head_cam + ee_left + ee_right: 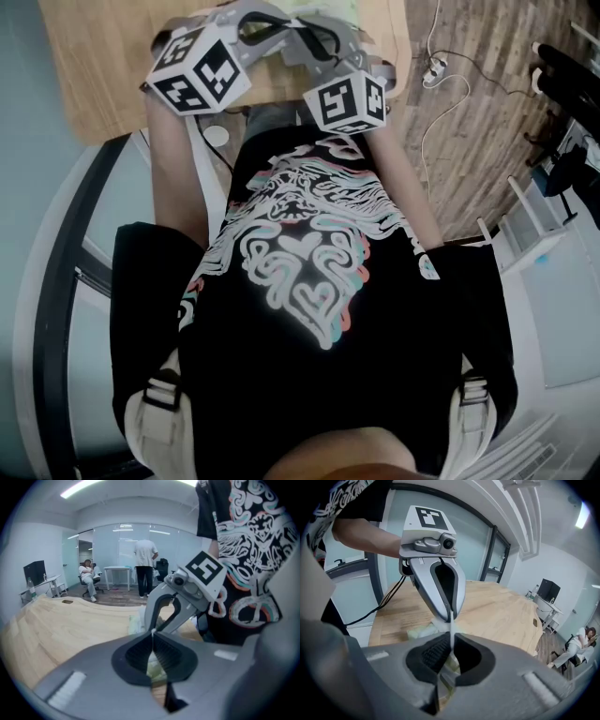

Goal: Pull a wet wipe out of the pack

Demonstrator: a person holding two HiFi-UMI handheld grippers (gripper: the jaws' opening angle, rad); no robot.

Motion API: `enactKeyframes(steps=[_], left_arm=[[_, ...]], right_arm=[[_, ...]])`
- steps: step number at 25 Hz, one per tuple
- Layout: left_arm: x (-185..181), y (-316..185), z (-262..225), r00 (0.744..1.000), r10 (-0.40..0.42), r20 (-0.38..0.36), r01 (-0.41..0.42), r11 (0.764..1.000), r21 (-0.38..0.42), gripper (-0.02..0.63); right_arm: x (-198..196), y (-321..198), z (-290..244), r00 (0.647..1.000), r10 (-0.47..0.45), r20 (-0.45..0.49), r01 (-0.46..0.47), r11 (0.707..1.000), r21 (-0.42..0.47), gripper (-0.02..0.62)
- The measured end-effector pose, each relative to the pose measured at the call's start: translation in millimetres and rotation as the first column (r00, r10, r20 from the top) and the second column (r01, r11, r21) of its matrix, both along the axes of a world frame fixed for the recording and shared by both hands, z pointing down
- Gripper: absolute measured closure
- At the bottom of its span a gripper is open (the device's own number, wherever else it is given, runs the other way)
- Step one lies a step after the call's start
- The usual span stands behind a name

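Item: thin white wet wipe (pixel 451 629), clenched by left gripper (pixel 152 633) and right gripper (pixel 451 643) alike. Pale-green soft pack (pixel 157 670), at 6 o'clock, seemingly unheld. Risk: pack lifts along, or wipe tears.

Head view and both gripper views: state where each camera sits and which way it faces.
Head view: on the person's head, facing steeply down at the shirt, both arms and the table.
Left gripper view: rides the left gripper, looking along its shut jaws at the other gripper and the shirt.
Right gripper view: rides the right gripper, looking along its jaws at the other gripper and a forearm.
Shared: both gripper views show the pinched wet wipe.
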State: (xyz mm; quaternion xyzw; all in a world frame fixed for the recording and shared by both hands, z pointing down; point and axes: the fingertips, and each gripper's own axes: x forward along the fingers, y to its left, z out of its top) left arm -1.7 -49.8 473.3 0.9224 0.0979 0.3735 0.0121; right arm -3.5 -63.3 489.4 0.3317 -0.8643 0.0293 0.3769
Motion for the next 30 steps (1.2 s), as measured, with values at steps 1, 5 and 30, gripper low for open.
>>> enactKeyframes(steps=[1,5,30], left_arm=[[-1.2,0.0,-0.3,1.000,-0.003,0.000,0.003,1.000,-0.001,0.612],[-5.1,0.4,-2.4,1.000,-0.010,-0.001,0.010,1.000,0.001,0.612],[-26.3,-1.6,-11.4,0.998,-0.066,-0.011,0.066,0.998,0.003,0.614]], right_arm=[[-0.4,0.2,-0.1,1.000,-0.001,-0.001,0.001,1.000,0.000,0.574],[-2.7,0.5,-1.7,1.000,0.001,0.007,-0.001,1.000,0.003,0.572],[-11.7,3.3,-0.5,1.000,-0.006,0.029,0.006,1.000,-0.008,0.568]])
